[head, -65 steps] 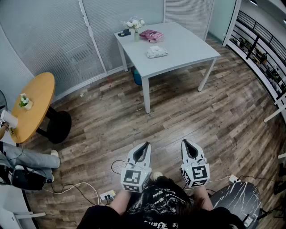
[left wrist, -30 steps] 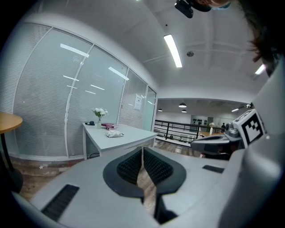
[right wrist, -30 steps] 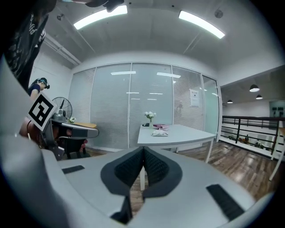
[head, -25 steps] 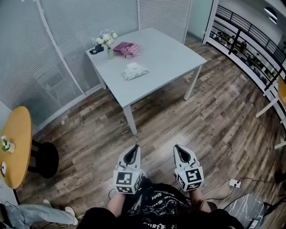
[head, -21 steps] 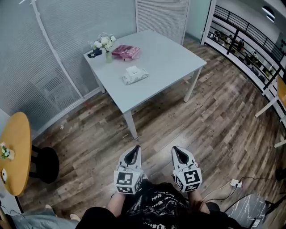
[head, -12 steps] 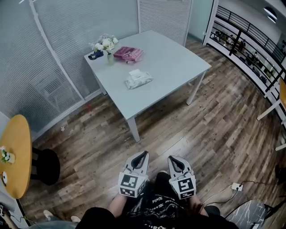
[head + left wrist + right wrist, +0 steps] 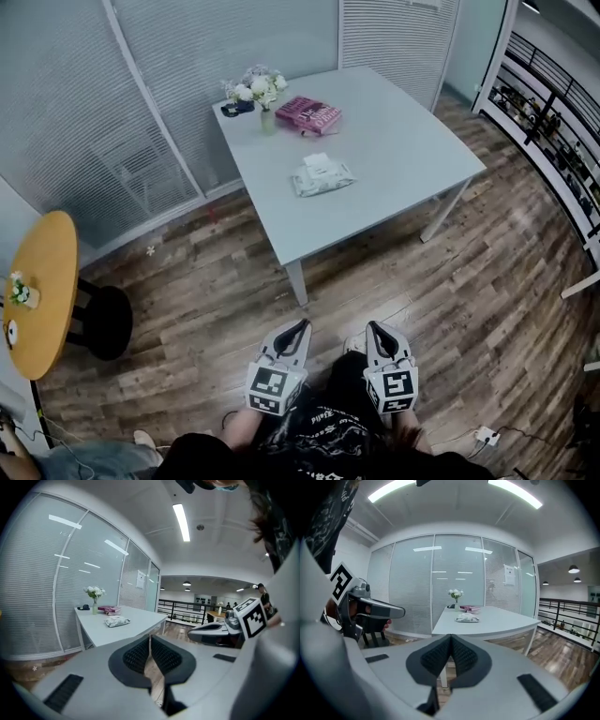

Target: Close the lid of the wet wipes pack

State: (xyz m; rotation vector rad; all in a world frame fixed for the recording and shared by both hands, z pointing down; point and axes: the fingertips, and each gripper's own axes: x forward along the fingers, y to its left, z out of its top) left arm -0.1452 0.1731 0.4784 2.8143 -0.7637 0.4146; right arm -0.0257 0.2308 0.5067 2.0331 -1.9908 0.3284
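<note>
Wooden floor (image 7: 216,272) separates me from the tabletop (image 7: 394,159); the wet wipes pack (image 7: 322,176) lies there at twelve o'clock, well apart, long axis nine-to-three. My left hand-held gripper (image 7: 300,326), closed and empty like the right hand-held gripper (image 7: 375,328), lines up nearer.

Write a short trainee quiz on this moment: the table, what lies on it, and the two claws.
1. True or false: the wet wipes pack lies on the grey table, and neither claw touches it.
2. What is between the pads of the right claw? A) the wipes pack B) a flower stem C) nothing
3. Fill in the colour: the flat box beside the flower vase is ____.

Key
1. True.
2. C: its jaws are shut and empty, as are those of the left claw.
3. Pink.
</note>
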